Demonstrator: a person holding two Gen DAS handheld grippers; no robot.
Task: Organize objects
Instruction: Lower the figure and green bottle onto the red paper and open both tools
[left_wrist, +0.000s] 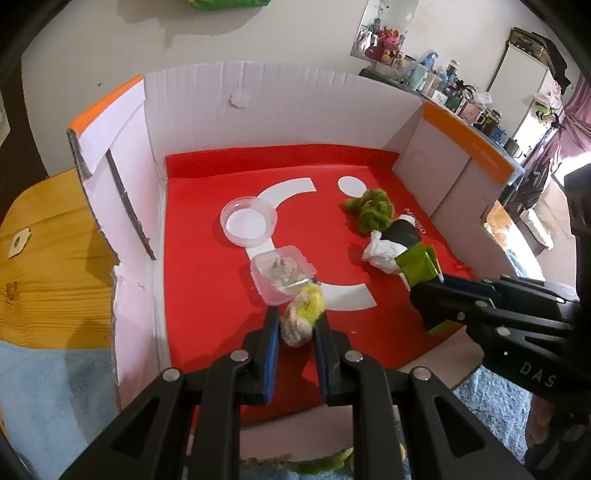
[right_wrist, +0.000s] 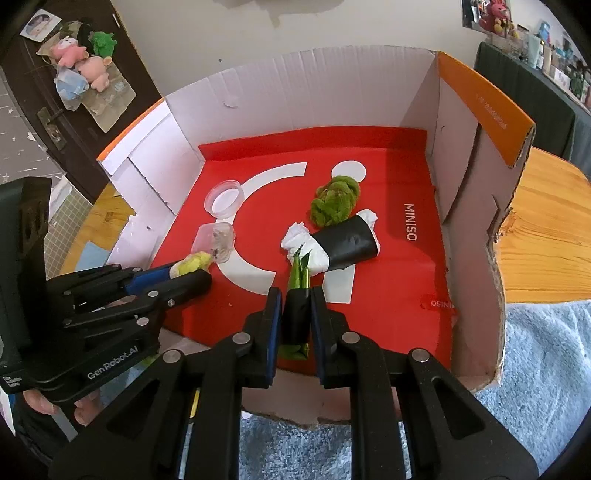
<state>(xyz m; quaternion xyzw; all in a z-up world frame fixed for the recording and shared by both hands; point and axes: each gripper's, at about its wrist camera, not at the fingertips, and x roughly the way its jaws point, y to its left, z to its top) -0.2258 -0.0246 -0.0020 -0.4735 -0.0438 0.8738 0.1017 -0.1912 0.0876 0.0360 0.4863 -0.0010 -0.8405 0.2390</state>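
My left gripper (left_wrist: 297, 323) is shut on a yellow-green and beige fuzzy bundle (left_wrist: 303, 314), held just in front of a small square clear box (left_wrist: 282, 275) with small bits inside. My right gripper (right_wrist: 295, 306) is shut on a green strip bundle with a black band (right_wrist: 297, 295), its tip beside a white paper roll wrapped in black (right_wrist: 340, 243). A dark green fuzzy bundle (right_wrist: 334, 201) lies behind that roll. A round clear lid (left_wrist: 248, 221) lies at the back left. All sit on a red mat (right_wrist: 399, 280).
The red mat lies inside an open white cardboard box with orange-edged flaps (right_wrist: 484, 110). The box stands on a wooden table (right_wrist: 546, 236). A blue fluffy cloth (right_wrist: 546, 369) lies in front. Walls hem the mat at left, back and right.
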